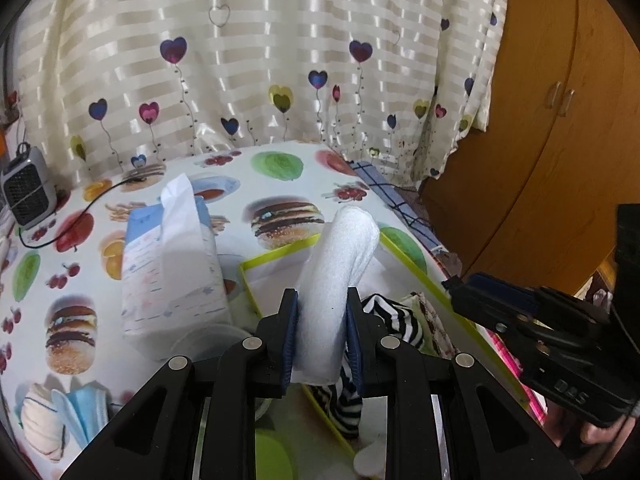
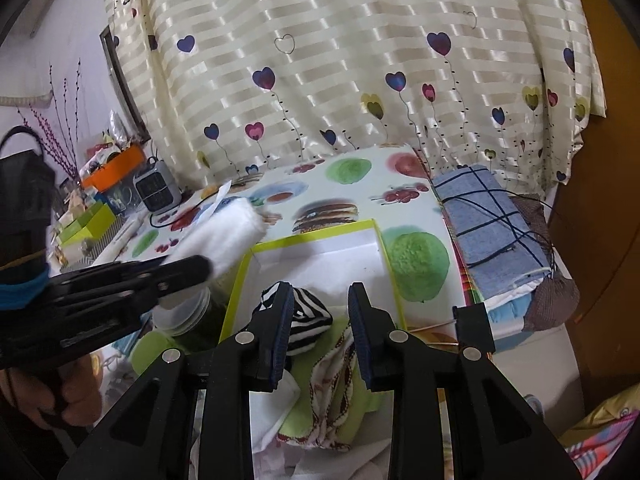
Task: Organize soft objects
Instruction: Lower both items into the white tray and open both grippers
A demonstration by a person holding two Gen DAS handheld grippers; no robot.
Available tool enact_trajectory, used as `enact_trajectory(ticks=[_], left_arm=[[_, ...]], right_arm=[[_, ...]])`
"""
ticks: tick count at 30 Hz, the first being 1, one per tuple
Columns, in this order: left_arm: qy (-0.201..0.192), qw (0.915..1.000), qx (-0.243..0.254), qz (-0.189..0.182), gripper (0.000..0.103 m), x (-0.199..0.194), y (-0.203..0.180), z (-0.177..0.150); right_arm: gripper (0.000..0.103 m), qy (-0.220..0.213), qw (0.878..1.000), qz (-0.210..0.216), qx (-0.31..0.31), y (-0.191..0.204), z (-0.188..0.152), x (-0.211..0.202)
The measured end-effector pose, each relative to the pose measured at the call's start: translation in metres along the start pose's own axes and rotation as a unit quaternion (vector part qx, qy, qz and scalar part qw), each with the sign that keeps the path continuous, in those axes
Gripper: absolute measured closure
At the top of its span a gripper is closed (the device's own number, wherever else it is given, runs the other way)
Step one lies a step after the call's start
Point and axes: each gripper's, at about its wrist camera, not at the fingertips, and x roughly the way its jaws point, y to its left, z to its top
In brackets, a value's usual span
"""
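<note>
While a rolled white towel (image 1: 336,280) is clamped between the pads of the left gripper (image 1: 322,312) above the lime-edged box (image 2: 320,256), the right gripper (image 2: 320,320) is held with its jaws apart over the box. A striped black-and-white cloth (image 2: 308,316) lies below them, seemingly untouched, beside a green patterned cloth (image 2: 340,392).

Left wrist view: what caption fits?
Left gripper holds a rolled white cloth above a green-rimmed box.
</note>
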Motion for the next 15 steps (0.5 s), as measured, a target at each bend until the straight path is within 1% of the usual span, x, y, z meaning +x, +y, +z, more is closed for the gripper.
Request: enact_trajectory(ticks=[6,7,8,13,15], left_arm=[[0.021,0.9997,-0.010,0.000,0.082,0.023,0.001,0.000],[0.024,0.9997,-0.010,-0.006,0.081,0.026,0.000,0.000],[0.026,0.9996,-0.009,-0.009,0.077,0.027,-0.001,0.000],[0.024,0.9994,-0.017,-0.018,0.065,0.030,0.002,0.000],[0.023,0.9994,-0.019,-0.018,0.065,0.028,0.003,0.001]], right_arm=[[0.074,-0.004,1.000,0.003,0.008,-0.006,-0.004,-0.003],[0.074,-0.003,1.000,0.003,0.010,-0.007,-0.005,-0.003],[0.074,-0.004,1.000,0.002,0.011,-0.008,-0.005,-0.004],[0.073,-0.009,1.000,0.000,0.014,-0.010,-0.006,-0.008],[0.073,-0.011,1.000,0.000,0.015,-0.009,-0.006,-0.009]])
